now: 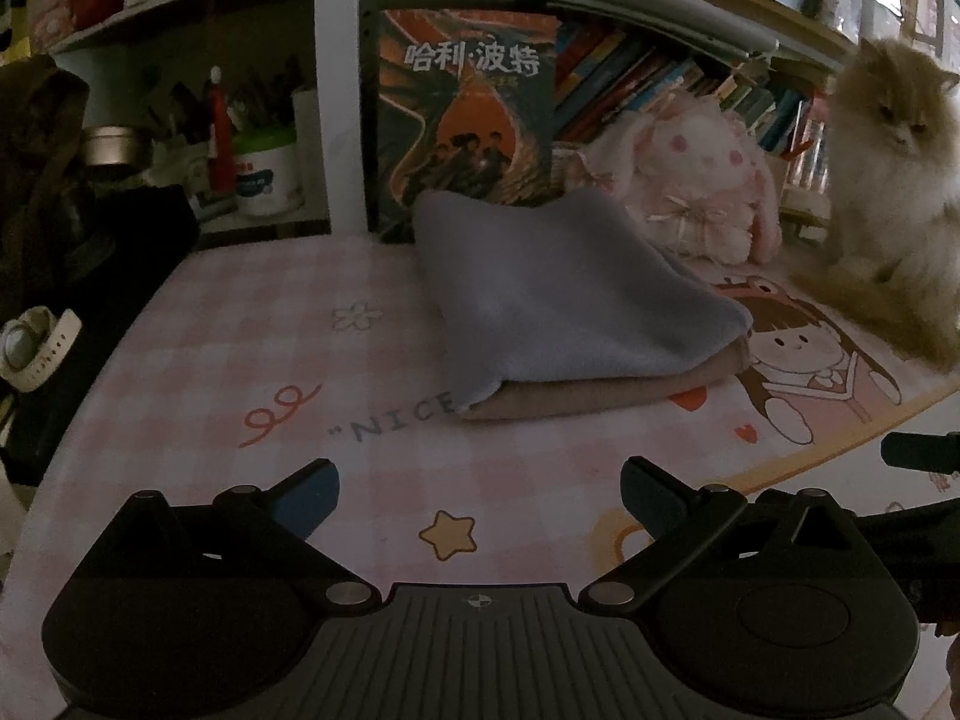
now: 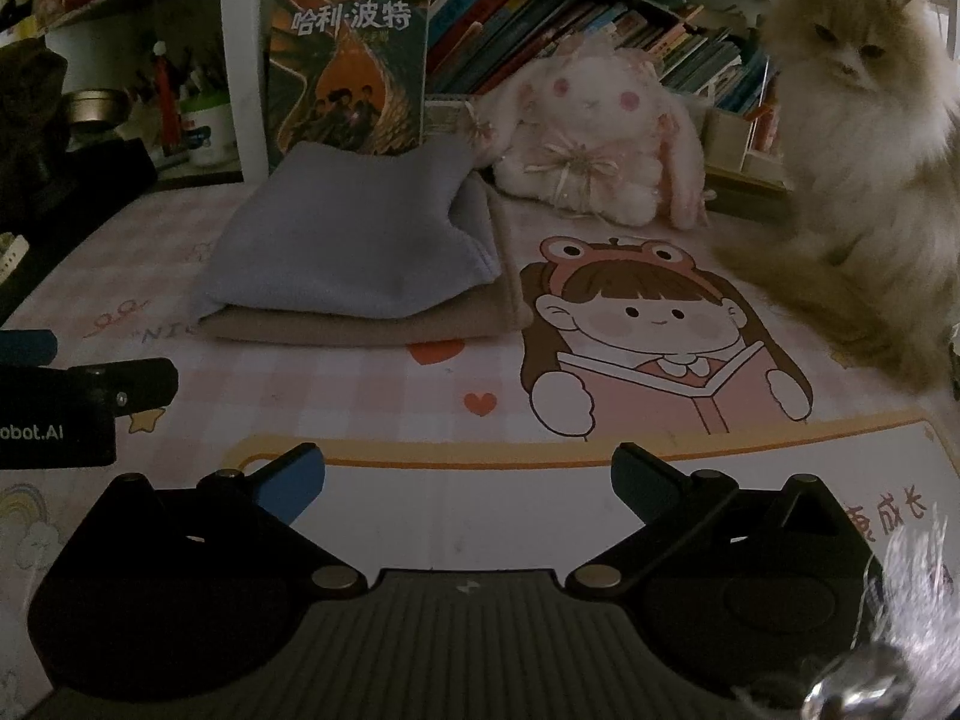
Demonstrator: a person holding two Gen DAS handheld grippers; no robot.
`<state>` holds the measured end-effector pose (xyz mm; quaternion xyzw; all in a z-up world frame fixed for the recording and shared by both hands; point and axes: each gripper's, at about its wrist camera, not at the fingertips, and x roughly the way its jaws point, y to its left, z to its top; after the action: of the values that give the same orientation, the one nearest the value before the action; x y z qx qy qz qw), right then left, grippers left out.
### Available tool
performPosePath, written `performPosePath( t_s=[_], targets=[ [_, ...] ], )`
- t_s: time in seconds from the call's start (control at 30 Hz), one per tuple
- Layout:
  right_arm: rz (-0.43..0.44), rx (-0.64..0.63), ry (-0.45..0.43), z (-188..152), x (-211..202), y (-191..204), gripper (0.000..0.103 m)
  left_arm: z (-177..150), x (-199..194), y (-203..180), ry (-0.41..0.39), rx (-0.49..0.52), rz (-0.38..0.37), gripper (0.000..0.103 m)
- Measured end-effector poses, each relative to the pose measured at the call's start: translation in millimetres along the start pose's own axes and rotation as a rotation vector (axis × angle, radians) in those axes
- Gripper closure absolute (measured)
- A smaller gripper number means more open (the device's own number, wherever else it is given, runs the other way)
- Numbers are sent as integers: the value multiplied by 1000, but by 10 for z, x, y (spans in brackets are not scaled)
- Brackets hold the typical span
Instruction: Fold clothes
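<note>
left gripper [image 1: 480, 501]: jaws spread wide, holding nothing, above the pink checked desk mat [image 1: 240, 360]. right gripper [image 2: 468, 483]: likewise spread, holding nothing. folded grey-blue cloth [image 1: 558, 294] lies stacked on folded tan cloth [image 1: 600, 393], mid-mat, ahead of both grippers. plush rabbit [image 2: 594, 144] behind the stack; fluffy cat [image 2: 864, 138] sits at right.

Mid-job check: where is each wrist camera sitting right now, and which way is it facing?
Left wrist: on the left gripper, low over the desk mat, facing the folded grey cloth on the tan cloth; its open fingers show, with the right gripper's tip at the frame's right edge.
Right wrist: on the right gripper, facing the stack from its right; its open fingers and the left gripper at far left show.
Shared: stack, plush bunny, cat, bookshelf.
</note>
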<state>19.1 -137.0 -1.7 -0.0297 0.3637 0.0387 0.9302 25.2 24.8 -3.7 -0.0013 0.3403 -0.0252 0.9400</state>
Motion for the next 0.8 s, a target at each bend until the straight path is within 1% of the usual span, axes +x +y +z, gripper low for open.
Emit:
performPosePath(
  t_s=[0.23,0.53,0.7,0.8],
  targets=[
    [3,-1,6,10,30,13,0,10,32,26,10,-10,-2,2],
    [9,11,17,12,70,19,0,-12,35,22,20,7,-2,2],
    [14,21,24,5,84,12,0,-13,7,27,0,6,-7,2],
    [17,25,27,0,92,16,0,-13,25,31,6,9,-10,2]
  ],
)
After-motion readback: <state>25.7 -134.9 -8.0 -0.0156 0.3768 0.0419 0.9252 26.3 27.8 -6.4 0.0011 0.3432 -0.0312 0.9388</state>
